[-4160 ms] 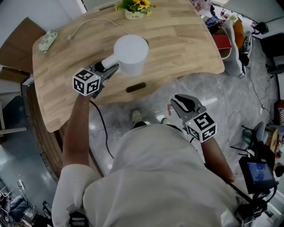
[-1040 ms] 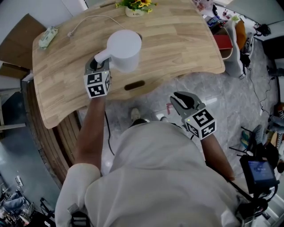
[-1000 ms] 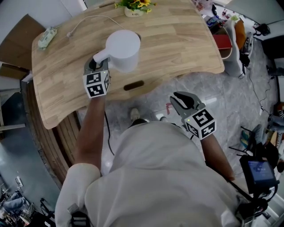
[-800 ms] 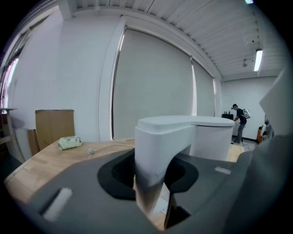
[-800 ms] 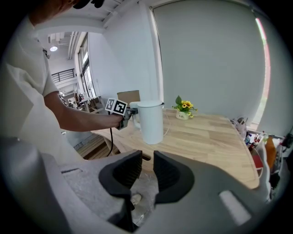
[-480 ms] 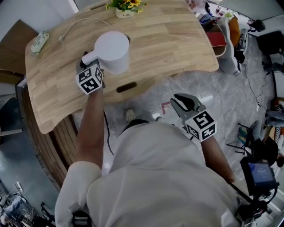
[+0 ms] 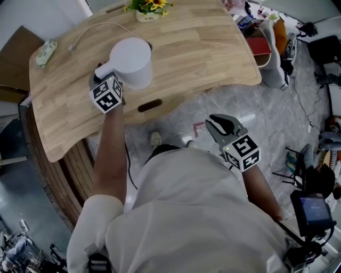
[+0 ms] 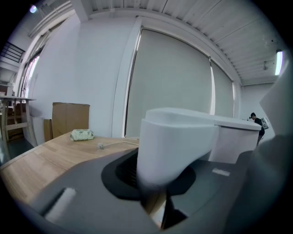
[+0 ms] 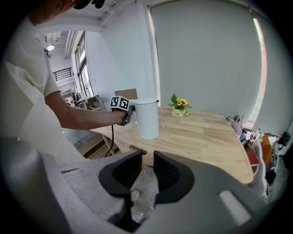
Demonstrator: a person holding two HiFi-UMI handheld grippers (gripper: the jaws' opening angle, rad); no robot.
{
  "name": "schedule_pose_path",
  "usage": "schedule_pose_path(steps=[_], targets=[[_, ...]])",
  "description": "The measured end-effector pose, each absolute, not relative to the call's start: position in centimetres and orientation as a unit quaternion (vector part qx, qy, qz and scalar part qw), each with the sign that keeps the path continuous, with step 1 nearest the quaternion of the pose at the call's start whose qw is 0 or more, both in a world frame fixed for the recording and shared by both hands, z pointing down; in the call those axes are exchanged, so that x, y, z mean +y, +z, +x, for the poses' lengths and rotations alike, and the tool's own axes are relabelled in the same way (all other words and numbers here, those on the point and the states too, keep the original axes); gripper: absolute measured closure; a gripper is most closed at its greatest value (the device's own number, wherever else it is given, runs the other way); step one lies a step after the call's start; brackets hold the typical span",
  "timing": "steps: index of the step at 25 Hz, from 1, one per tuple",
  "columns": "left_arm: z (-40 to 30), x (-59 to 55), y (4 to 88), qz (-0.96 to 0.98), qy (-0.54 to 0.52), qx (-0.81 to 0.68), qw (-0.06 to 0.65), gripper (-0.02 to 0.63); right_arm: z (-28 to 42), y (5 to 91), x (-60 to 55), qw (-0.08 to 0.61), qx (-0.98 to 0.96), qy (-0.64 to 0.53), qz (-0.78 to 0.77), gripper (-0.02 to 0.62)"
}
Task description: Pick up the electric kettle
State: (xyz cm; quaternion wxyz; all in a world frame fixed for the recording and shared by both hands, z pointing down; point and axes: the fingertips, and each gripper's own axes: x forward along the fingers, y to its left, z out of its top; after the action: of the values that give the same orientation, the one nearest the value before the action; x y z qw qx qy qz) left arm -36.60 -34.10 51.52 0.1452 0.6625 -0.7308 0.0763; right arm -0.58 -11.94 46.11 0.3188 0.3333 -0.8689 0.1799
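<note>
The white electric kettle (image 7: pixel 130 59) stands on the wooden table (image 7: pixel 202 48), its handle (image 7: pixel 104 72) pointing toward me. My left gripper (image 7: pixel 102 79) is at that handle. In the left gripper view the white handle (image 8: pixel 176 146) fills the gap between the dark pads, which are closing onto it and touch it on both sides. The right gripper view shows the kettle (image 9: pixel 146 118) and the left gripper (image 9: pixel 124 113) from the side. My right gripper (image 7: pixel 219 123) hangs over the floor beside my body, its jaws (image 9: pixel 147 171) a little apart and empty.
A small pot of yellow flowers (image 7: pixel 143 8) stands at the table's far edge. A white cable (image 7: pixel 90 29) and a green packet (image 7: pixel 43 50) lie at the far left. A dark slot (image 7: pixel 149 105) sits near the front edge. Bags and boxes (image 7: pixel 266 37) crowd the floor right.
The left gripper has rolled at the handle, its marker cube turning. Its jaws have drawn in on the handle. The kettle has shifted slightly left. The right gripper has stayed put.
</note>
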Motion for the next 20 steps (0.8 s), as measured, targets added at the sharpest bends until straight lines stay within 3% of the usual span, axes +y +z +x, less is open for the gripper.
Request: schedule_pose_path(steps=[20], targets=[[-38.6,-33.4,46.9,0.613,0.015,-0.776,0.144,0.529,1.2,46.4,-11.4,0.316,-0.869,0.185,0.332,0.529]])
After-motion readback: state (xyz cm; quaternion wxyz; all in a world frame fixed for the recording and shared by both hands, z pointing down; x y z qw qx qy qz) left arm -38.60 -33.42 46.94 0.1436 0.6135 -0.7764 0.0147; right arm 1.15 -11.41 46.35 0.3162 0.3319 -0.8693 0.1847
